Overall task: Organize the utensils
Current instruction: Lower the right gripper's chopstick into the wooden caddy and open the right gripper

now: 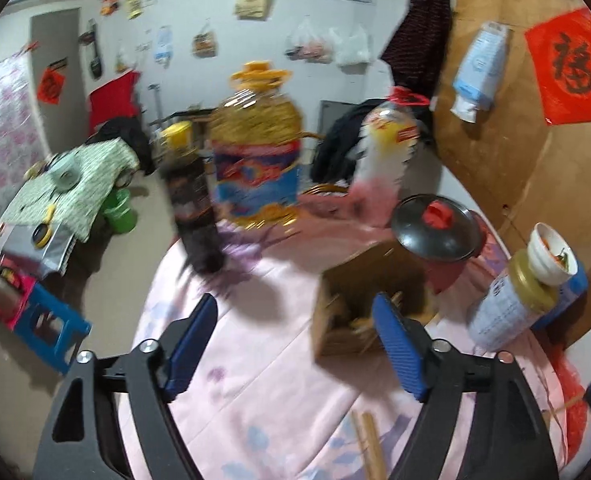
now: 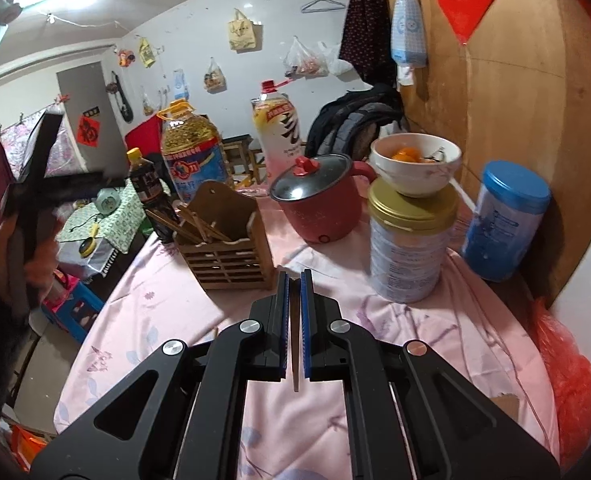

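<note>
**Chopstick sorting at the pink-clothed table: items and positions**

Right wrist view only: right gripper (image 2: pixel 294 276), pads pressed nearly together, pinching a single thin chopstick (image 2: pixel 295 360) that runs back between them. Directly ahead, the slatted wooden utensil holder (image 2: pixel 225 240) stands upright with several chopsticks leaning in it. This view also shows the red electric pot (image 2: pixel 323 204) with dark lid behind the holder, a gold-lidded tin (image 2: pixel 409 240) carrying a white bowl (image 2: pixel 415 164), and a blue-lidded canister (image 2: pixel 507 220) against the wooden board (image 2: pixel 515 100).

Left wrist view only: left gripper (image 1: pixel 295 308), fingers spread wide, nothing between them, above the cloth. A loose pair of chopsticks (image 1: pixel 369 448) lies on the cloth near the lower edge, just inside the right-hand finger. Image motion-blurred.

Edges and room: bare cloth lies between both grippers and the holder; the table's left edge drops to a blue stool (image 1: pixel 47 328).

Surface and room: pink floral tablecloth (image 2: pixel 167 320); oil jug (image 2: pixel 193 152), soy sauce bottle (image 2: pixel 149 192) and a large white bottle (image 2: pixel 279 128) at the far edge; white wall hung with bags.
</note>
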Demonstrator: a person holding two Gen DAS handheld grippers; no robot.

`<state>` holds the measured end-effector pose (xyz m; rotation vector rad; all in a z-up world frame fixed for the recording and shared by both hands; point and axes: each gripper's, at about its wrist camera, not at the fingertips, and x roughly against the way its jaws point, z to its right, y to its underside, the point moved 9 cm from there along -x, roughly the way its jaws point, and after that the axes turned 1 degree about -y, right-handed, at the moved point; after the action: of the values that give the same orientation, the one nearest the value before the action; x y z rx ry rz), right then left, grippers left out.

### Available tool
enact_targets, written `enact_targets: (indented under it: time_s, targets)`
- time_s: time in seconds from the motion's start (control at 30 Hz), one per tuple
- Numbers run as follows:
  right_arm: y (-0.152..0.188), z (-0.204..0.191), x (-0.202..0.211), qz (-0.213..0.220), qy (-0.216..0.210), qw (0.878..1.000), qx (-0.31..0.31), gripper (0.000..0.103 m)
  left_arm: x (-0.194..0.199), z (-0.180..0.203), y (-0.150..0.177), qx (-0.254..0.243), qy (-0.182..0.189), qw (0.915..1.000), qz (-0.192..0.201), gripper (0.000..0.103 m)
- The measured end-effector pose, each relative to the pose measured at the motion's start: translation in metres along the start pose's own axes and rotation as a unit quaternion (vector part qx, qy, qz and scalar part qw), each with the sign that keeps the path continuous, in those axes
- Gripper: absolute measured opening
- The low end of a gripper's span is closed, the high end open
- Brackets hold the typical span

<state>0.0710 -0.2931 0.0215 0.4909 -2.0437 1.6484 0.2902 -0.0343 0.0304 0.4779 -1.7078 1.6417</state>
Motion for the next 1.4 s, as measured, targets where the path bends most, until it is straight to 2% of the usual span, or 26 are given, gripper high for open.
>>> enact_targets:
  time_s: [0.07,0.17,0.33,0.5,0.6,0.73,0.9,0.97,1.03,1.1,1.13,1.2,1.27,1.4]
  targets:
    - [-0.006,-0.005,-0.003,0.003,-0.007,1.0,0.009,0.007,0.008,-0.024,0.025,0.02,-0.013,0.9996,-0.012,0.085]
    - [-0.02,-0.016,-0.01,0.01,-0.023,1.0,0.018,0.007,0.014,-0.056,0.07,0.041,-0.043,0.9973,-0.042,0.085]
    - [-0.046,-0.03,-0.025,0.022,-0.05,0.998,0.017,0.007,0.021,-0.093,0.152,0.077,-0.079,0.9885,-0.104,0.085]
    - [-0.081,-0.051,-0.045,0.036,-0.079,0.996,0.027,0.007,0.029,-0.111,0.21,0.123,-0.089,0.9767,-0.152,0.085]
    - [-0.107,-0.063,-0.059,0.05,-0.09,0.994,0.038,0.007,0.04,-0.118,0.232,0.143,-0.093,0.971,-0.167,0.085]
    - [-0.139,-0.08,-0.079,0.071,-0.096,0.991,0.056,0.007,0.051,-0.122,0.245,0.16,-0.104,0.9665,-0.171,0.085]
    - [-0.158,-0.097,-0.113,0.086,-0.087,0.989,0.08,0.007,0.061,-0.122,0.257,0.167,-0.122,0.9626,-0.175,0.085]
    - [-0.151,-0.103,-0.137,0.074,-0.065,0.99,0.101,0.011,0.063,-0.12,0.262,0.171,-0.124,0.9604,-0.181,0.085]
    - [-0.133,-0.102,-0.15,0.037,-0.054,0.994,0.089,0.013,0.065,-0.118,0.266,0.173,-0.126,0.9592,-0.185,0.085]
    - [-0.122,-0.103,-0.132,0.037,-0.078,0.994,0.065,0.014,0.067,-0.115,0.264,0.166,-0.124,0.9612,-0.183,0.085]
    - [-0.118,-0.103,-0.118,0.045,-0.074,0.994,0.064,0.02,0.066,-0.113,0.262,0.162,-0.121,0.9625,-0.181,0.086]
    - [-0.106,-0.099,-0.091,0.058,-0.057,0.994,0.072,0.043,0.063,-0.108,0.255,0.154,-0.11,0.9662,-0.175,0.088]
    - [-0.087,-0.092,-0.063,0.062,-0.045,0.995,0.071,0.052,0.06,-0.1,0.241,0.139,-0.096,0.9717,-0.165,0.09]
    - [-0.043,-0.069,-0.026,0.043,-0.005,0.998,0.055,0.059,0.058,-0.075,0.216,0.102,-0.064,0.9831,-0.138,0.092]
